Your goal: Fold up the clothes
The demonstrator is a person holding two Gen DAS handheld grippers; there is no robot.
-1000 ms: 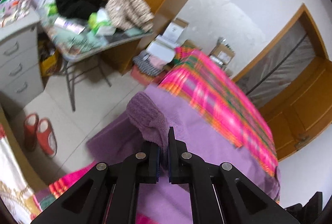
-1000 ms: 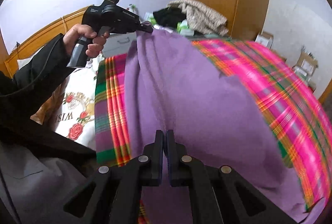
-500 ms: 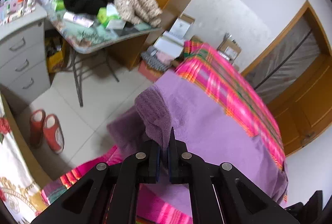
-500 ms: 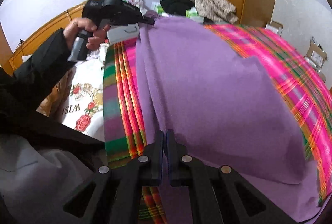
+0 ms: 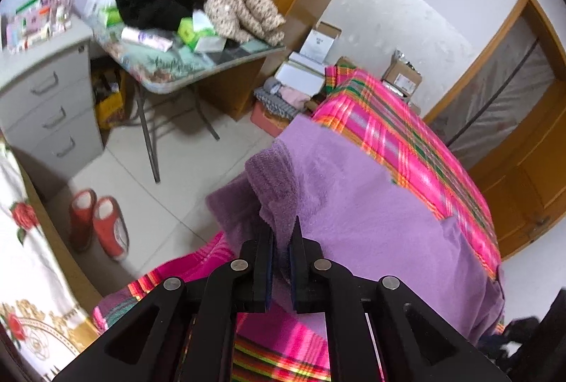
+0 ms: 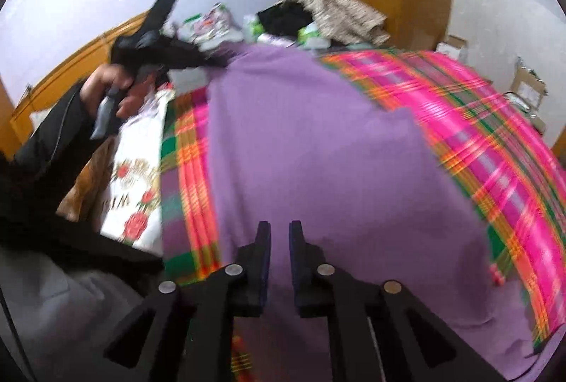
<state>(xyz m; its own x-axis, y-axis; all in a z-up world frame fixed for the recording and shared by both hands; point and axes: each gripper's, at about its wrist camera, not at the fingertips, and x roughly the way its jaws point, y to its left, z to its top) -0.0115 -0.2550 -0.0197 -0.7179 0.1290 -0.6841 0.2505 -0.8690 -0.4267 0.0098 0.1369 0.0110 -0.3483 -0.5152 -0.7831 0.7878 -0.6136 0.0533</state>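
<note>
A purple fleece garment [image 5: 371, 205] lies spread over the pink plaid blanket [image 5: 406, 141] on the bed. Its ribbed cuff [image 5: 269, 177] stands up between the pads of my left gripper [image 5: 281, 233]. The jaws are opening a crack, and the pads still pinch the fabric. In the right wrist view the garment [image 6: 318, 152] stretches away from my right gripper [image 6: 280, 226]. Those jaws are opening, with a clear gap between the pads and the purple cloth lying flat under them. Far left there, a hand [image 6: 113, 81] holds the left gripper [image 6: 226, 62] at the garment's far corner.
A cluttered folding table [image 5: 198, 63] with piled clothes, a grey drawer cabinet [image 5: 46, 88] and red slippers [image 5: 99, 223] stand on the tiled floor beside the bed. Cardboard boxes [image 5: 318, 42] sit by the wall. A white rose-print pillow [image 6: 134, 177] lies at the bed's head.
The garment has come down and now lies flatter on the blanket. My right gripper's jaws have parted from shut. The left jaws show a small gap around the cuff.
</note>
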